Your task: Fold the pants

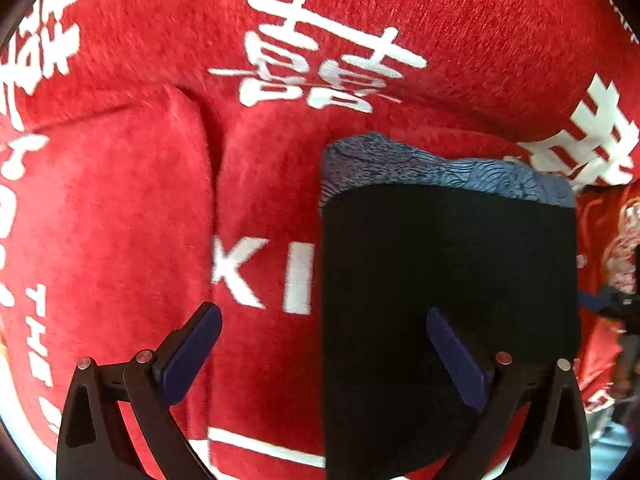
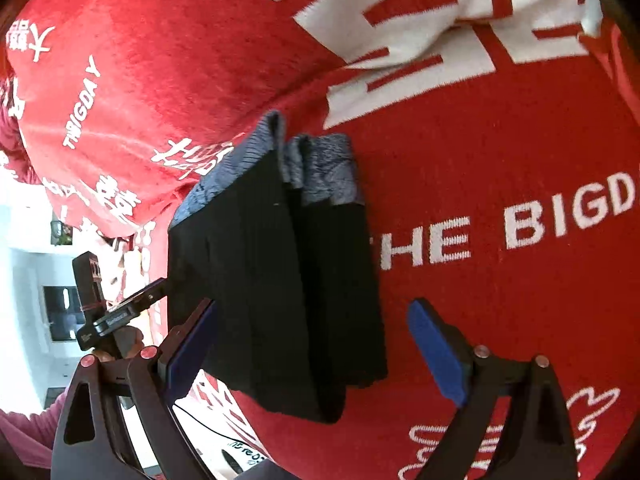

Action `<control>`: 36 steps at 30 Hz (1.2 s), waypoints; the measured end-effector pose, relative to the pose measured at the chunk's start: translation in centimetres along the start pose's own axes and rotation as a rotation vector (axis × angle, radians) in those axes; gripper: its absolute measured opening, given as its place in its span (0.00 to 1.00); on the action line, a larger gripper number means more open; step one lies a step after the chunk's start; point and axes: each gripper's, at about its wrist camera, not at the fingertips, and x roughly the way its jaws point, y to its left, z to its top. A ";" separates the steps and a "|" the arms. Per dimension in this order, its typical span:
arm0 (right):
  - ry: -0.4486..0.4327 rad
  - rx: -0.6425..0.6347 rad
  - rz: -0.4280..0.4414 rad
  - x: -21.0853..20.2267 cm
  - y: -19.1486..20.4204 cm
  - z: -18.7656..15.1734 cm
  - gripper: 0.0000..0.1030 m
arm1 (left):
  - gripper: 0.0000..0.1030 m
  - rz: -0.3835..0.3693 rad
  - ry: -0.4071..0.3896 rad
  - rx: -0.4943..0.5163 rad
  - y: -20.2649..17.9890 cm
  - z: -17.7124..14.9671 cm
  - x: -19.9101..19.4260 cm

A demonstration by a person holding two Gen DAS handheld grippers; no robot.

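Red fleece blanket (image 1: 132, 216) covered everything under both cameras, plush and creased, printed with white lettering. On it lay the pants (image 1: 448, 300), black, folded into a compact oblong with a blue-grey patterned band (image 1: 432, 168) showing at the far end. In the left wrist view the bundle's long axis ran straight away from the camera, the band end pointing toward the large white Chinese double-happiness character (image 1: 320, 52) printed beyond it. In the right wrist view the pants (image 2: 280, 280) showed as stacked layers, the long axis again running away from the lens and leaning slightly left, with the band end farthest off and a loose folded edge nearest.

Readable writing on the blanket included "KI" just left of the bundle in the left view, "HE BIGD" to its right in the right view, and smaller "BIGDAY" lettering higher up on the left.

The left claw (image 1: 324, 348) stood spread wide, one blue pad over bare blanket and the other over the black cloth, pinching nothing. The right claw (image 2: 312, 344) was likewise spread, its left pad at the bundle's near left edge and its right pad well apart over red fleece.

At the left rim of the right view, beyond the blanket's edge, a dark clamp-like device (image 2: 108, 312) and a white room showed.
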 end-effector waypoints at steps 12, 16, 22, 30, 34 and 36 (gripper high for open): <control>0.067 -0.042 0.176 2.7 -2.1 1.3 0.93 | 1.00 -0.201 0.078 0.059 -0.8 1.2 3.0; 0.096 -0.060 0.211 4.8 -1.5 1.9 0.93 | 1.00 -0.237 0.077 0.031 -1.8 1.7 4.4; 0.078 -0.086 0.234 5.3 -0.9 2.3 0.93 | 1.00 -0.254 0.079 0.028 -2.4 2.0 5.3; 0.087 -0.022 0.222 5.3 -1.4 2.7 0.92 | 0.87 -0.226 0.031 0.029 -3.0 1.6 4.1; 0.082 -0.004 0.143 5.0 -1.5 2.6 0.72 | 0.74 -0.212 -0.005 0.051 -3.6 1.5 2.9; 0.077 0.005 0.143 4.7 -1.3 2.4 0.63 | 0.69 -0.207 -0.015 0.056 -3.7 1.5 2.4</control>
